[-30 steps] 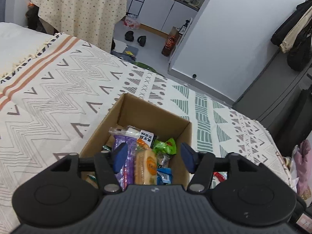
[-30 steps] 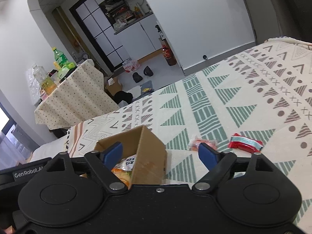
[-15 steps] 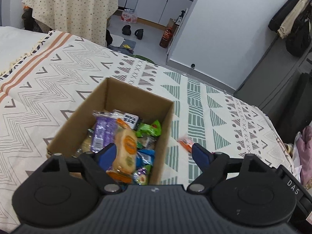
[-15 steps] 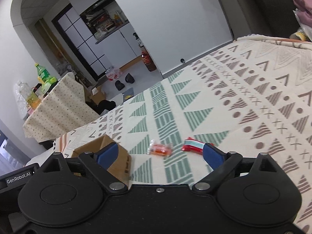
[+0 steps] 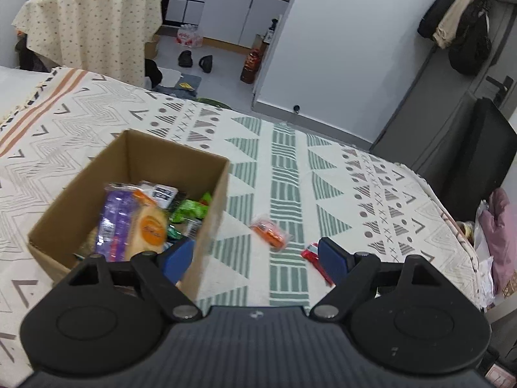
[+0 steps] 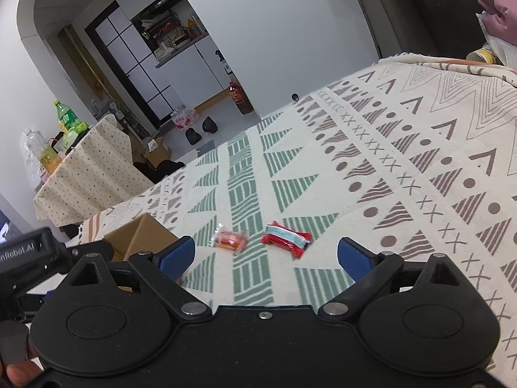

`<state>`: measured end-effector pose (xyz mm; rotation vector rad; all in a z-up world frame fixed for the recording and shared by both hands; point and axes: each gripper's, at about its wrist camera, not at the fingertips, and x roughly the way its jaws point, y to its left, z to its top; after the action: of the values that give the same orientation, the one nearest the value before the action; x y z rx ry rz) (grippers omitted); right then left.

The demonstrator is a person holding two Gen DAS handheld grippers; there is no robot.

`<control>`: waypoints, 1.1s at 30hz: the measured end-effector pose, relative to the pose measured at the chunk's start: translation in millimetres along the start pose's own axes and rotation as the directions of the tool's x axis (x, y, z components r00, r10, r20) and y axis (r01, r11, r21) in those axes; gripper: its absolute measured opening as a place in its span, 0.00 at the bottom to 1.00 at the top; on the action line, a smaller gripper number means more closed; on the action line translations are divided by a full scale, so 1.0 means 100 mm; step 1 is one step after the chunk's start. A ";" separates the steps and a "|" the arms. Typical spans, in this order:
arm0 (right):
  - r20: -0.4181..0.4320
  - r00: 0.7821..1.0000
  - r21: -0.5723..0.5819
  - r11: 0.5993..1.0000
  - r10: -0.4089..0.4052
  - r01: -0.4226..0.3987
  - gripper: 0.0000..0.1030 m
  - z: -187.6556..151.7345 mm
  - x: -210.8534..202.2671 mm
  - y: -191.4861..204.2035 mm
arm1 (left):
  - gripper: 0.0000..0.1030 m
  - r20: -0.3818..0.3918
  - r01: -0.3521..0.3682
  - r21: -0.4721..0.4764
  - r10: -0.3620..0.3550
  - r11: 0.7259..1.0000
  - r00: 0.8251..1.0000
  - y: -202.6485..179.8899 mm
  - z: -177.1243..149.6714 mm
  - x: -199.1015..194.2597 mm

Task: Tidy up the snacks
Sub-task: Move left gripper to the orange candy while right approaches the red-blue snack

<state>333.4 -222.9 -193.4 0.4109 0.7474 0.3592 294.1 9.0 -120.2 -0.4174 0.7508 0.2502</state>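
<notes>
Right wrist view | right gripper [image 6: 265,255] spread wide, empty; left gripper [image 5: 255,255] likewise | red snack packet [image 6: 286,238] on bedspread beside orange packet [image 6: 230,240] | likely light, crinkly, slippery: pinch mid-body

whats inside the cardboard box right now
The cardboard box holds a purple packet, a round orange-labelled snack, a green wrapper and a black-and-white packet. Anything beneath them is covered.
</notes>
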 end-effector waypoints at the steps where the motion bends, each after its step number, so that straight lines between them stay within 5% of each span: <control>1: -0.007 1.000 -0.002 1.000 0.000 0.000 0.93 0.00 0.01 -0.03 | 0.81 -0.005 0.001 0.005 -0.001 1.000 1.000 -0.04 -0.02 0.02; 17: -0.075 0.997 -0.169 0.986 -0.015 0.002 0.90 -0.04 0.28 -0.27 | 0.80 -0.038 -0.037 0.045 0.038 0.998 0.999 -0.36 -0.32 0.51; 27: -0.109 0.993 -0.298 0.954 -0.047 0.013 0.72 -0.05 0.71 -0.22 | 0.55 -0.056 -0.039 0.004 0.039 0.999 0.998 -0.35 -0.42 0.97; 33: -0.116 0.992 -0.332 0.943 -0.055 0.014 0.67 -0.05 0.95 -0.11 | 0.48 -0.049 -0.059 -0.034 0.057 0.998 0.997 -0.26 -0.40 1.21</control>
<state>396.0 -187.8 -257.0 0.0581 0.7974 0.4718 364.8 -23.5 -223.9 -0.4366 0.8070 0.3095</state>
